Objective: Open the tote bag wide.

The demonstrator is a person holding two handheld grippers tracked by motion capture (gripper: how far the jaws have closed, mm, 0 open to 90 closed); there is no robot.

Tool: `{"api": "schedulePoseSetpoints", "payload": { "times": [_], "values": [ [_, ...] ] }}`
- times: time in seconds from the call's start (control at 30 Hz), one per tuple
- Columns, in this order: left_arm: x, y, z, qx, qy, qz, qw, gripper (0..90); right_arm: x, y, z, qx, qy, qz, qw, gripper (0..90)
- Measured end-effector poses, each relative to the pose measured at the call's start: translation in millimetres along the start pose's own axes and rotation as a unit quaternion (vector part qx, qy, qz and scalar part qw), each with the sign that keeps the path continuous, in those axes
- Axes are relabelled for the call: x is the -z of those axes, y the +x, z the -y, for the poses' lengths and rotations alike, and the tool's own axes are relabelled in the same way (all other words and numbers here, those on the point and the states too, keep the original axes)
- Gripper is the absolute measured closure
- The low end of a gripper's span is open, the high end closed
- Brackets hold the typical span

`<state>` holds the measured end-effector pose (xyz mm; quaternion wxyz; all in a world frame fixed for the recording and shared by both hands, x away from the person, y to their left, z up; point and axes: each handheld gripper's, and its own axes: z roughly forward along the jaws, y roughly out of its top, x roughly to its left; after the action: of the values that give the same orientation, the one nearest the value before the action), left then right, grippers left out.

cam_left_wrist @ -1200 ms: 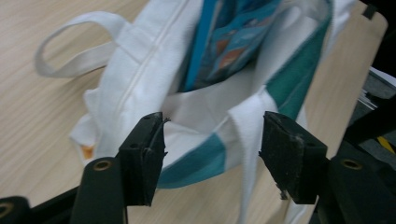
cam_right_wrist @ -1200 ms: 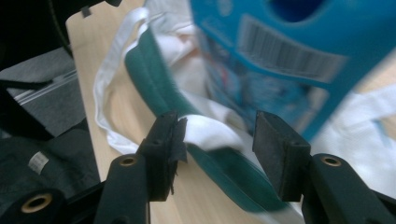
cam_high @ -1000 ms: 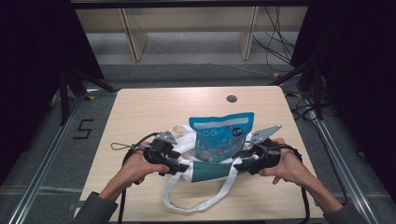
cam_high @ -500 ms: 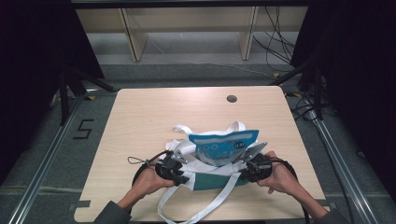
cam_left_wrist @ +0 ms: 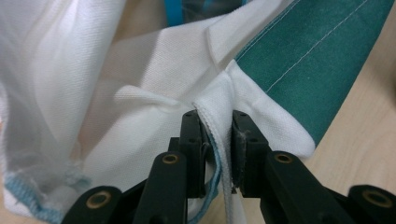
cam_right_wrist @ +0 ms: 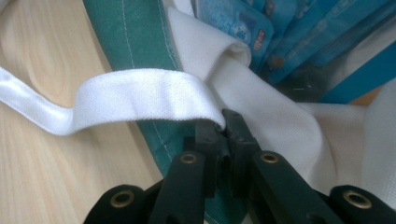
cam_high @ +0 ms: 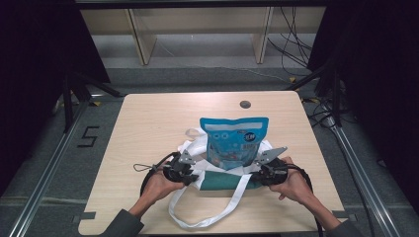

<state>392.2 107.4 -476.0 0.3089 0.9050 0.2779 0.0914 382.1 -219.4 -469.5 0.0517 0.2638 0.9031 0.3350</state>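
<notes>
Item 1: table (cam_high: 148, 123), light wood, rounded corners, with a small dark round cap (cam_high: 245, 104) near its far edge. I sit at its near side; my forearms enter from the bottom of the high view.

Item 2: tote bag (cam_high: 225, 180), white fabric with a green panel, lying on the near half of the table between my two hands. Its mouth is spread sideways. One long white strap (cam_high: 207, 217) loops down toward the near table edge; another white loop shows behind the bag, on the far left.

Item 3: blue pouch (cam_high: 233, 140), printed, flat-topped, standing upright in the bag's mouth. Its upper part rises clear above the fabric; its bottom is hidden inside the bag.

Item 4: my left gripper (cam_high: 190, 174), held in my left hand (cam_high: 160, 183) at the bag's left side. In the left gripper view its jaws are clamped on a folded white seam at the bag's rim (cam_left_wrist: 217, 126), just beside the green panel (cam_left_wrist: 308, 56). The cloth fills the narrow gap between the jaws.

Item 5: my right gripper (cam_high: 258, 174), held in my right hand (cam_high: 292, 185) at the bag's right side. In the right gripper view (cam_right_wrist: 223, 128) its jaws are pressed nearly together on the white fabric where the strap (cam_right_wrist: 140, 98) joins the bag. The strap runs off to the left over the wood. The pouch (cam_right_wrist: 275, 32) shows just beyond, inside the bag.

Item 6: surroundings. Grey floor (cam_high: 197, 79), pale shelving (cam_high: 197, 29) beyond the table, cables (cam_high: 296, 44) at the far right, metal rails (cam_high: 49, 168) on both sides.
</notes>
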Motion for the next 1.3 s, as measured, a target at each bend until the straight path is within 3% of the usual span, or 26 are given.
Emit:
{"api": "schedulePoseSetpoints", "payload": {
  "times": [0.03,0.07,0.13,0.2,0.27,0.37,0.4,0.57,0.6,0.63,0.67,0.73,0.77,0.8,0.83,0.87,0.9,0.93,1.0,1.03,1.07,1.1,1.13,1.17,1.27,1.3],
  "values": [
    [-2.9,2.4,-0.1,0.010,0.000,0.001,0.9999,75.7,0.1,-1.6,-0.5,-0.001,0.003,0.003,1.0000,86.5],
    [-4.1,5.7,-0.7,0.003,0.005,0.003,1.0000,75.8,-2.1,-4.2,-0.7,0.006,-0.001,0.004,1.0000,86.5],
    [-8.6,11.7,-1.4,0.015,0.011,-0.001,0.9998,75.7,-7.1,-3.9,-2.9,-0.015,-0.002,-0.002,0.9999,86.5],
    [-14.1,12.3,-2.2,0.014,0.006,-0.015,0.9998,75.6,-12.4,-6.3,-1.5,-0.011,-0.013,0.002,0.9999,86.5],
    [-13.4,12.3,-3.6,0.002,0.011,-0.018,0.9998,75.2,-10.9,-8.3,-1.8,-0.002,0.002,0.006,1.0000,86.2],
    [-6.1,13.0,-1.0,0.014,-0.007,-0.011,0.9998,72.2,-8.5,-10.2,-2.6,0.006,0.005,0.003,1.0000,84.6],
    [-0.7,14.4,-0.5,0.017,-0.008,-0.005,0.9998,69.3,-6.5,-9.4,-2.6,-0.002,-0.009,0.004,1.0000,82.2],
    [25.8,16.0,-1.4,0.041,-0.042,0.026,0.9979,56.4,28.1,-10.4,-8.7,-0.020,-0.051,-0.017,0.9983,65.0],
    [31.3,16.3,-3.3,0.043,-0.047,0.031,0.9975,54.1,35.7,-11.1,-9.8,-0.022,-0.060,-0.018,0.9978,63.1],
    [37.2,17.5,-5.6,0.031,-0.047,0.035,0.9978,52.6,44.0,-12.3,-11.4,-0.027,-0.074,-0.017,0.9967,62.5],
    [42.8,18.1,-9.8,0.033,-0.056,0.038,0.9972,49.7,62.2,-14.3,-14.9,-0.030,-0.097,-0.025,0.9945,61.7],
    [45.1,20.7,-14.3,0.044,-0.064,0.037,0.9963,48.2,74.8,-18.0,-17.5,-0.031,-0.104,0.009,0.9941,60.9],
    [45.1,20.7,-14.3,0.044,-0.064,0.037,0.9963,47.3,74.8,-18.0,-17.5,-0.031,-0.104,0.009,0.9941,60.9],
    [45.4,24.2,-16.9,0.057,-0.071,0.041,0.9950,47.3,79.0,-21.4,-18.9,-0.027,-0.112,0.025,0.9930,60.3],
    [44.5,25.2,-18.4,0.085,-0.083,0.048,0.9918,45.9,83.1,-26.7,-20.0,-0.032,-0.111,0.042,0.9925,60.1],
    [45.2,27.5,-19.4,0.090,-0.087,0.052,0.9908,45.1,83.6,-34.7,-20.3,-0.050,-0.104,0.069,0.9909,59.3],
    [46.4,30.7,-20.4,0.093,-0.093,0.063,0.9893,44.9,81.9,-43.2,-19.9,-0.041,-0.097,0.082,0.9911,59.3],
    [51.2,34.3,-21.5,0.111,-0.107,0.075,0.9852,45.0,79.0,-48.5,-18.9,-0.051,-0.085,0.088,0.9911,58.0],
    [54.6,35.8,-21.8,0.115,-0.112,0.078,0.9840,44.3,70.4,-57.7,-17.2,-0.063,-0.071,0.095,0.9909,56.2],
    [57.7,37.0,-22.1,0.117,-0.115,0.072,0.9838,44.3,70.4,-57.7,-17.2,-0.063,-0.071,0.095,0.9909,56.2],
    [60.1,38.2,-22.7,0.116,-0.113,0.058,0.9852,44.4,60.6,-62.9,-17.0,-0.065,-0.061,0.083,0.9926,55.2],
    [61.0,39.8,-23.4,0.111,-0.104,0.041,0.9875,44.4,60.6,-62.9,-17.0,-0.065,-0.061,0.083,0.9926,55.2],
    [61.9,43.6,-24.3,0.091,-0.081,0.020,0.9923,44.4,55.7,-63.6,-17.9,-0.067,-0.058,0.075,0.9932,54.2],
    [60.5,45.8,-25.1,0.087,-0.073,0.003,0.9935,44.3,47.4,-64.7,-18.7,-0.066,-0.064,0.070,0.9933,53.6],
    [54.8,54.7,-28.3,0.076,-0.049,-0.031,0.9954,44.3,36.1,-69.6,-20.3,-0.063,-0.036,0.077,0.9944,50.4],
    [50.1,58.7,-29.8,0.086,-0.057,-0.040,0.9938,43.8,28.7,-74.4,-19.5,-0.048,-0.022,0.080,0.9954,50.0]
  ]
}}
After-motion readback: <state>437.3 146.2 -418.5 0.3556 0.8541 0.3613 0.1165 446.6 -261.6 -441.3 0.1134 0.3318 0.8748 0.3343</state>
